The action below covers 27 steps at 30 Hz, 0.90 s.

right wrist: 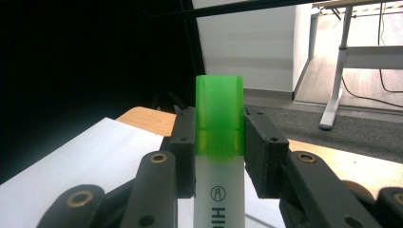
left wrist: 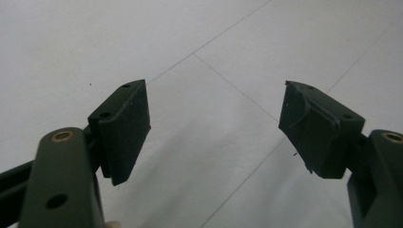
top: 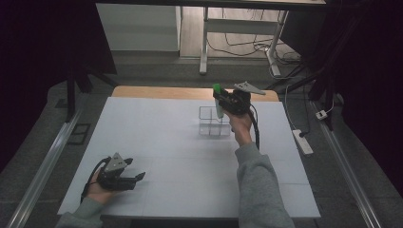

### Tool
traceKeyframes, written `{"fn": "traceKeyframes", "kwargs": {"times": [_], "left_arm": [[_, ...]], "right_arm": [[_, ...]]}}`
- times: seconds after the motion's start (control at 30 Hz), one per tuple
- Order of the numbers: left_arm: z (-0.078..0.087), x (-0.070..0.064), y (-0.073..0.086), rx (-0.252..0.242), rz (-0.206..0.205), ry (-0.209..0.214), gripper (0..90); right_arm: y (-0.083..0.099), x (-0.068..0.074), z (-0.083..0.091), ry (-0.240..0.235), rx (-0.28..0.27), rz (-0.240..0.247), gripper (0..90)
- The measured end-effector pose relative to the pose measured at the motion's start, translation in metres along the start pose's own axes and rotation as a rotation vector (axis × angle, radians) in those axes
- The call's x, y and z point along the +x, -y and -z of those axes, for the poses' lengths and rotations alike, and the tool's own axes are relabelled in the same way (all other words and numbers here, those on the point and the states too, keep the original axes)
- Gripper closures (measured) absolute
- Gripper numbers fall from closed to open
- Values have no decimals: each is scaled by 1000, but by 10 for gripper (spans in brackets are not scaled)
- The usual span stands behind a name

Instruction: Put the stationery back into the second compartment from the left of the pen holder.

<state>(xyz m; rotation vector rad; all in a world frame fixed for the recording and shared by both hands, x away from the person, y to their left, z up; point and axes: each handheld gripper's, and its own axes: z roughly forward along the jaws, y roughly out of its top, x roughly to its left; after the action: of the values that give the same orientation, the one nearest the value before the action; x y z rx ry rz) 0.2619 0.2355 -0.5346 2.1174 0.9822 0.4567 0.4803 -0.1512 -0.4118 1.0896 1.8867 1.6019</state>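
Note:
My right gripper (top: 219,100) is raised above a clear plastic compartment box (top: 213,121) in the middle of the white table top (top: 157,142), and it is shut on a highlighter (top: 217,99) with a green cap. In the right gripper view the highlighter (right wrist: 219,142) stands upright between the pads (right wrist: 184,147), green cap up and white barrel below. My left gripper (top: 139,177) rests low at the table's front left and stands open. In the left gripper view its pads (left wrist: 124,128) are wide apart with only white table between them.
A strip of wooden table edge (top: 161,92) runs behind the white surface. Beyond it stand a white cabinet (top: 140,26) and desk legs (top: 204,42) with cables on the floor. A power strip (top: 302,141) lies on the floor to the right.

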Motion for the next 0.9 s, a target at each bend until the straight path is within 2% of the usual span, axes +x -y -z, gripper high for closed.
{"fn": "traceKeyframes", "kwargs": {"times": [0.27, 0.47, 0.63, 0.67, 0.9], "left_arm": [[0, 0, 0, 0, -1, -2, 255], [-1, 1, 1, 5, -4, 1, 254], [-1, 1, 1, 7, -6, 2, 254], [-1, 1, 1, 7, -6, 2, 254], [-1, 2, 1, 11, -8, 1, 254]], "right_arm": [[5, -7, -16, -12, -9, -37, 664], [10, -10, -22, 3, 4, -39, 663], [14, -14, -24, 7, 27, -72, 641], [15, -14, -24, 13, 27, -78, 612], [17, -14, -19, 7, 70, -60, 560]]}}
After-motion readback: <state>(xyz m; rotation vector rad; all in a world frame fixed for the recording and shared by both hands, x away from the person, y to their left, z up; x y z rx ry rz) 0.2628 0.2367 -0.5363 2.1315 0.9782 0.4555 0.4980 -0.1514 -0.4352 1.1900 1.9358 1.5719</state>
